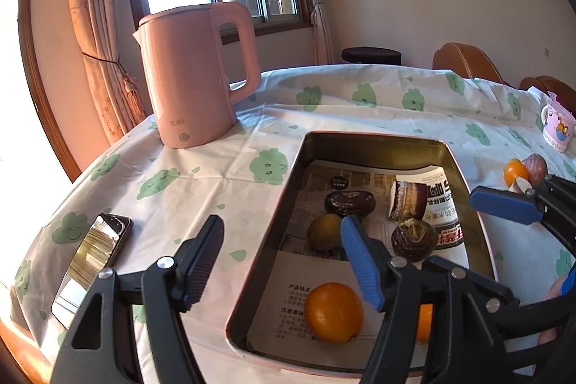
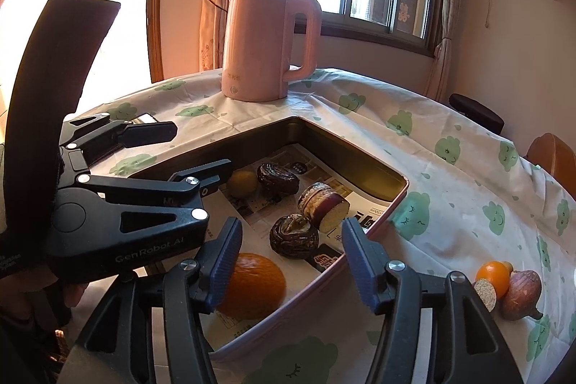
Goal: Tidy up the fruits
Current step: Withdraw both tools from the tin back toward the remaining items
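A metal tin (image 1: pixel 288 189) (image 2: pixel 396 200), lined with printed paper, lies on the table. In it lie an orange (image 1: pixel 333 312), a yellow-green fruit (image 1: pixel 324 232) (image 2: pixel 244 183), two dark brown round pieces (image 1: pixel 414 240) (image 2: pixel 294 235) and a sliced roll (image 1: pixel 406 200) (image 2: pixel 324 204). My left gripper (image 1: pixel 280 261) (image 2: pixel 176 152) hangs open over the tin's near left edge, with nothing between its pads. My right gripper (image 2: pixel 293 261) is open too. An orange (image 2: pixel 255 287) rests in the tin beside its left finger, and the other finger is well clear of it.
A pink kettle (image 1: pixel 194 74) (image 2: pixel 270 45) stands at the back of the table. A phone (image 1: pixel 93 261) lies left of the tin. To the right of the tin sit a small orange (image 2: pixel 493 272), a brown bulb (image 2: pixel 522 290) and a mug (image 1: pixel 558 130). Chairs stand at the far right.
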A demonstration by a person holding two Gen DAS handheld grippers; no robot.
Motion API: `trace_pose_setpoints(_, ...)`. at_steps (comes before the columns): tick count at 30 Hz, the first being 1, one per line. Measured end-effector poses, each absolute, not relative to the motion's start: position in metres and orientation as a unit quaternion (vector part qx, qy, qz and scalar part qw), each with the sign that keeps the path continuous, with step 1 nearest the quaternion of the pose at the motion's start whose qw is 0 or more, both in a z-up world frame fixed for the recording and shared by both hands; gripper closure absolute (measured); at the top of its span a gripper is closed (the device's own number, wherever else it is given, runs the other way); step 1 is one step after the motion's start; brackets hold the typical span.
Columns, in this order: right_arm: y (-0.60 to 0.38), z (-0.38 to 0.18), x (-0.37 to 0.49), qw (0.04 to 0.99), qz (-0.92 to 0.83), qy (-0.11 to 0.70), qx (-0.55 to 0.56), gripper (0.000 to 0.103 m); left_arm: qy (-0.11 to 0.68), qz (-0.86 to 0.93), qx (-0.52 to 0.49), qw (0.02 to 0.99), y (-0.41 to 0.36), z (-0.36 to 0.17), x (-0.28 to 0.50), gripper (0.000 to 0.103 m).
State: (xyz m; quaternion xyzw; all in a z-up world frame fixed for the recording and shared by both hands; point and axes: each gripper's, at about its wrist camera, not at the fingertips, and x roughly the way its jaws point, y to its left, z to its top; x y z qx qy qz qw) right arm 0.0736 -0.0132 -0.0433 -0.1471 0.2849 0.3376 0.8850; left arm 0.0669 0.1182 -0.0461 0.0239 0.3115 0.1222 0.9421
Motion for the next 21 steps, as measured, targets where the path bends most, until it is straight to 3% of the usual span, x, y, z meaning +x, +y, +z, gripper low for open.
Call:
trace_pose_setpoints(9, -0.024, -0.04, 0.069, 0.895, 0.322, 0.27, -0.149, 0.035, 0.291, 0.112, -0.004, 0.95, 0.111, -0.035, 0.061, 0.022)
trace_pose_setpoints(12, -0.037, -0.036, 0.066, 0.901, 0.31, 0.261, -0.156, 0.034, 0.278, 0.097, 0.005, 0.956, 0.093, -0.027, 0.06, 0.021)
trace_pose_setpoints(16, -0.071, -0.029, 0.067, 0.912, 0.282, 0.255, -0.153, 0.03, 0.262, 0.071, 0.017, 0.962, 0.065, -0.015, 0.06, 0.012)
trace_pose_setpoints(21, -0.132, -0.025, 0.076, 0.931, 0.218, 0.258, -0.135, 0.028, 0.258, 0.03, 0.045, 0.965, 0.017, -0.008, 0.07, 0.011)
